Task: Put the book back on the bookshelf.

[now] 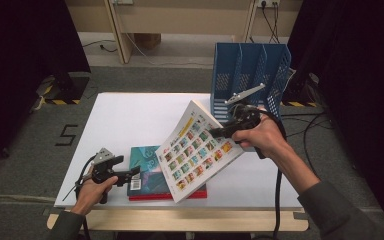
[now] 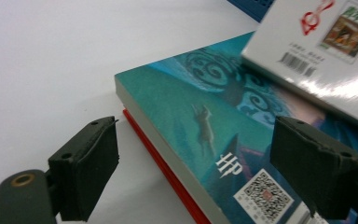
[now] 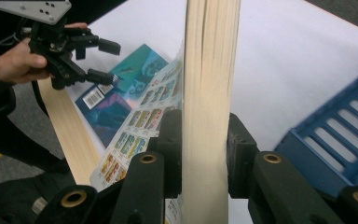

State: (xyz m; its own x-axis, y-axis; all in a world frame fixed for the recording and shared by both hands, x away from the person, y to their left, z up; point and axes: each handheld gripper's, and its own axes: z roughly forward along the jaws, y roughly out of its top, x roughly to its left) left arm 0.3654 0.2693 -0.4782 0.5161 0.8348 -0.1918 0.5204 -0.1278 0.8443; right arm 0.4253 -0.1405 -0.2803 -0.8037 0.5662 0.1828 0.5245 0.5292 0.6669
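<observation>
**White book lifted toward the file rack**

High view: my right gripper (image 1: 219, 131) holds the white book (image 1: 196, 151) tilted above the table (image 1: 125, 120), near the blue rack (image 1: 250, 75), likely its destination.

Left gripper view: my left gripper (image 2: 193, 170) hovers with jaws apart around the teal book (image 2: 186, 126), possibly to steady the stack.

Right gripper view: jaws clamp the white book's page edge (image 3: 210, 93).

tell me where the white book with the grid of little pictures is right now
In the high view the white book is tilted up off the table right of centre, clamped in the right gripper, above the teal book and near the blue file rack.
</observation>
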